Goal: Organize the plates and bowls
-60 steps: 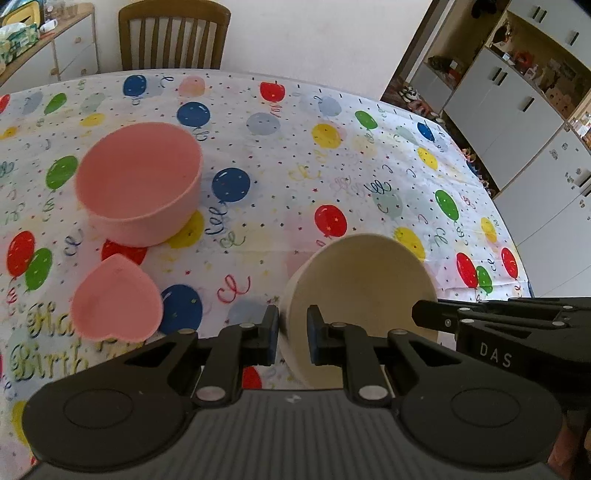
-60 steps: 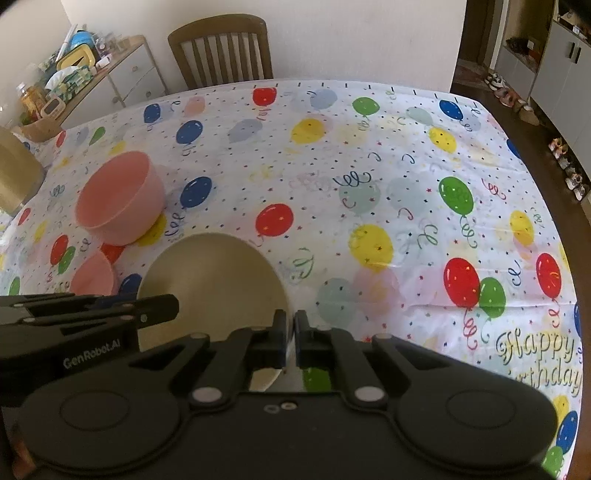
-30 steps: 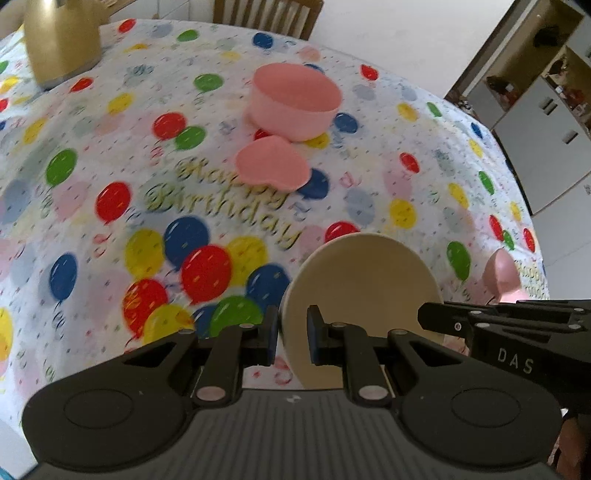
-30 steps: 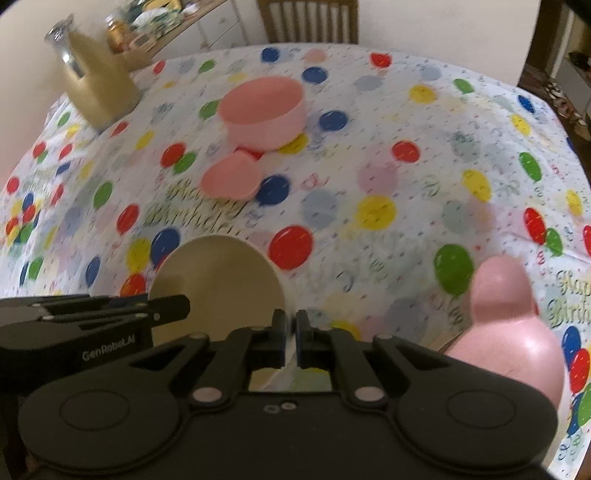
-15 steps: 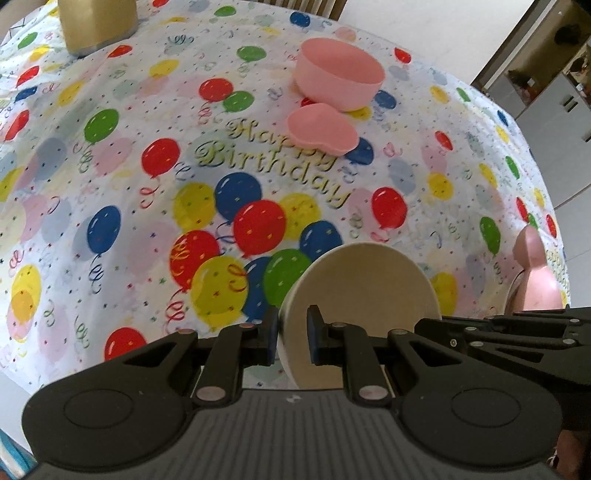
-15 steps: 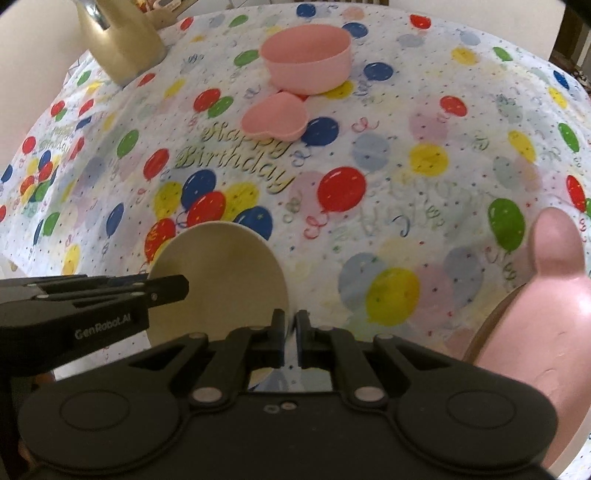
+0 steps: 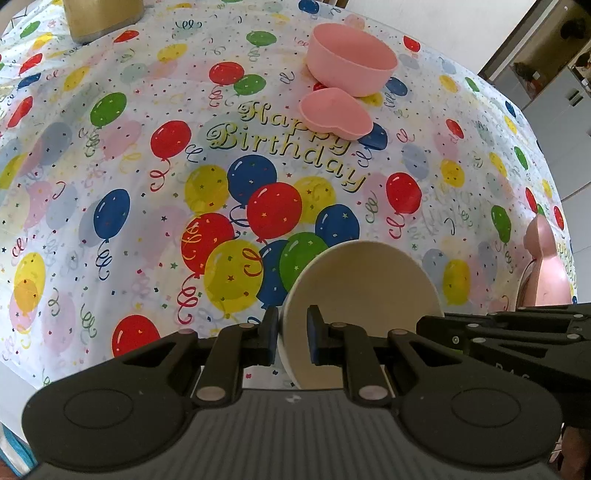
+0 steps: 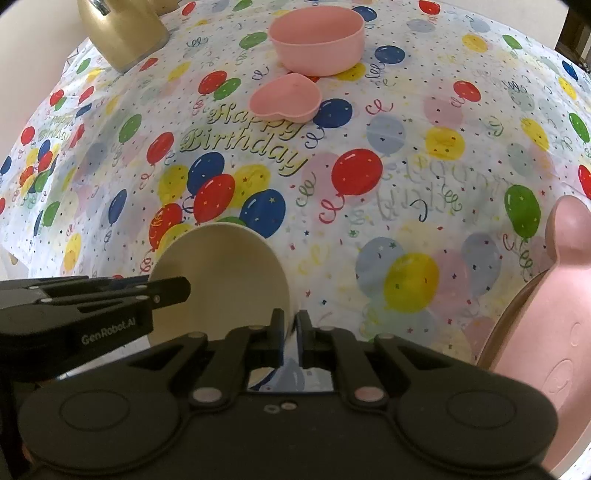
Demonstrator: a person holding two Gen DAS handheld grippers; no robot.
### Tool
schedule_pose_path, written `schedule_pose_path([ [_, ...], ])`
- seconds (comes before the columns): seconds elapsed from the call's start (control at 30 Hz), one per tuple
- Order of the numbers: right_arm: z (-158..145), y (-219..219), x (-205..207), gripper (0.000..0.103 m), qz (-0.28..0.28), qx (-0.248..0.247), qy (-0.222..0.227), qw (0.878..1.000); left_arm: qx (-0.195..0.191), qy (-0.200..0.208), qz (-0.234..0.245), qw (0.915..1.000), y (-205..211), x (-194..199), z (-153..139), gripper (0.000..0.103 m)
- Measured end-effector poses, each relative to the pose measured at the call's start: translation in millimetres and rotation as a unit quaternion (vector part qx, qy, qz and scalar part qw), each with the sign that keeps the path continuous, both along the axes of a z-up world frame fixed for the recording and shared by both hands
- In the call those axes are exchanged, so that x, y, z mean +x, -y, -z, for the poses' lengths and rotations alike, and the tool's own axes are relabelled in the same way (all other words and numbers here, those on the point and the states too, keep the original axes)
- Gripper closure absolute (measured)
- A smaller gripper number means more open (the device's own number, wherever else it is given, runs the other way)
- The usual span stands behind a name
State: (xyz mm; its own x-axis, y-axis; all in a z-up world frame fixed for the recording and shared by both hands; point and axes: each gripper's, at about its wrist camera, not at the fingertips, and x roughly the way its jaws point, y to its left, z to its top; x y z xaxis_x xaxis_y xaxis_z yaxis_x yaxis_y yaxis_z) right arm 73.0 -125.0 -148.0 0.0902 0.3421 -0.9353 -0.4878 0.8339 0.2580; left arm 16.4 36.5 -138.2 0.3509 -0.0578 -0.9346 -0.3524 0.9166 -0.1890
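1. Sorting still at an early stage, by the look of it: four dishes scattered over the balloon-print birthday tablecloth [image 7: 110,206], none nested or stacked yet, nearly all of the gathering left to do.
2. Lying close off the right side of the right tongs [image 8: 290,334], a large pink bunny-eared plate [image 8: 546,332], one ear reaching away from the tongs, nothing visible on the part in view.
3. Being held between both tongs, a cream bowl [image 7: 364,291], empty, tilted on its side with the mouth facing the cameras, hanging over the near edge of the table.
4. Standing upright far ahead of the tongs, a round pink bowl [image 8: 317,40], also empty.
5. Sitting just short of that bowl on the tongs' side, touching it or nearly so, a pink heart-shaped dish [image 8: 282,98], likewise holding nothing.
6. Pinching the bowl's left rim, the left tongs [image 7: 291,334], nearly closed, one pad inside the wall and one outside.
7. Straddling the opposite rim, the right tongs, jaws easing apart from a near-closed pinch, rim still between the pads.
8. Standing far off to the front left, a gold jug [image 8: 122,29], contents impossible to tell.
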Motion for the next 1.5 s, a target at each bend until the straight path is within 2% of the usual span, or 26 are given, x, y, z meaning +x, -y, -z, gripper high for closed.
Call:
schedule_pose_path([
  [0.17,-2,-1,2,0.087,0.009,0.002,-0.004,1.0,0.003,0.01,-0.003,0.9999,-5,1,-2,0.087],
  [0.3,-9,0,5,0.085,0.014,0.007,0.002,1.0,0.001,0.016,-0.004,0.9999,-11,0,-5,0.087],
  [0.47,-19,1,8,0.083,0.018,0.015,0.013,1.0,0.005,0.04,0.018,0.999,-13,-3,-14,0.087],
  [0.97,-67,3,22,0.073,0.016,0.045,0.085,0.995,0.038,0.129,0.04,0.9901,-15,17,-63,0.086],
  [1.17,-87,5,36,0.066,0.026,0.062,0.121,0.99,0.057,0.166,0.045,0.9834,-20,36,-85,0.072],
  [1.23,-93,6,43,0.064,0.033,0.068,0.133,0.988,0.066,0.177,0.046,0.9808,-23,43,-91,0.062],
  [1.27,-96,6,45,0.064,0.034,0.072,0.137,0.987,0.072,0.183,0.046,0.9794,-24,47,-94,0.053],
  [1.3,-98,7,49,0.064,0.036,0.077,0.142,0.986,0.079,0.191,0.045,0.9774,-26,50,-98,0.047],
  [1.5,-111,5,70,0.054,0.052,0.099,0.175,0.978,0.093,0.213,0.057,0.971,-32,74,-111,0.047],
])
